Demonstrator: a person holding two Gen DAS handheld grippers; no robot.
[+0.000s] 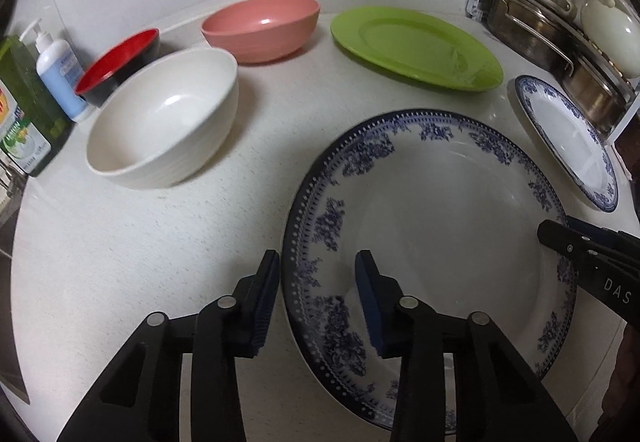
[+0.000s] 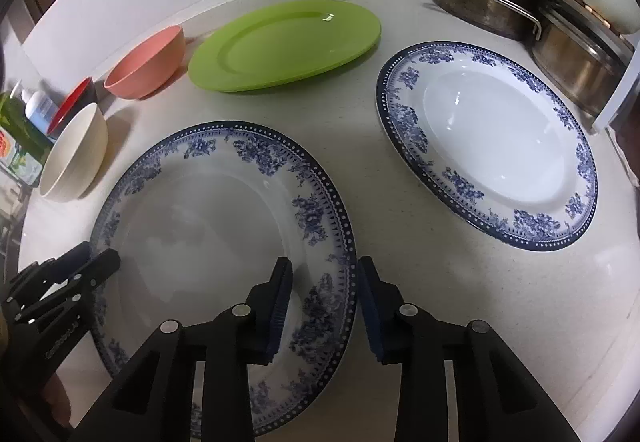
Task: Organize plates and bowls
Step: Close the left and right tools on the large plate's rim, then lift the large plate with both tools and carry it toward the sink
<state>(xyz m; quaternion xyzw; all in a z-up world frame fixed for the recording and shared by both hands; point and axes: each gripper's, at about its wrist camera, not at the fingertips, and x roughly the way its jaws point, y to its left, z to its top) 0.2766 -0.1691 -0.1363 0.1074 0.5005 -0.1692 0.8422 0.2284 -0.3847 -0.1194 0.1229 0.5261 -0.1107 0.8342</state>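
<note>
Both hand-held grippers straddle opposite rims of one plate.
The left hand-held gripper (image 1: pixel 316 286) and right hand-held gripper (image 2: pixel 325 296) are both spread wide, gripping nothing, astride the round blue-floral white china plate (image 2: pixel 224 226) lying flat on the speckled white tabletop (image 1: pixel 140 242); a matching plate (image 2: pixel 492 146), lime-green plate (image 2: pixel 280 46) and cream ribbed bowl (image 1: pixel 168 118) rest apart.

Right gripper (image 2: pixel 324 302) open astride near blue-patterned plate (image 2: pixel 208 210) rim
</note>
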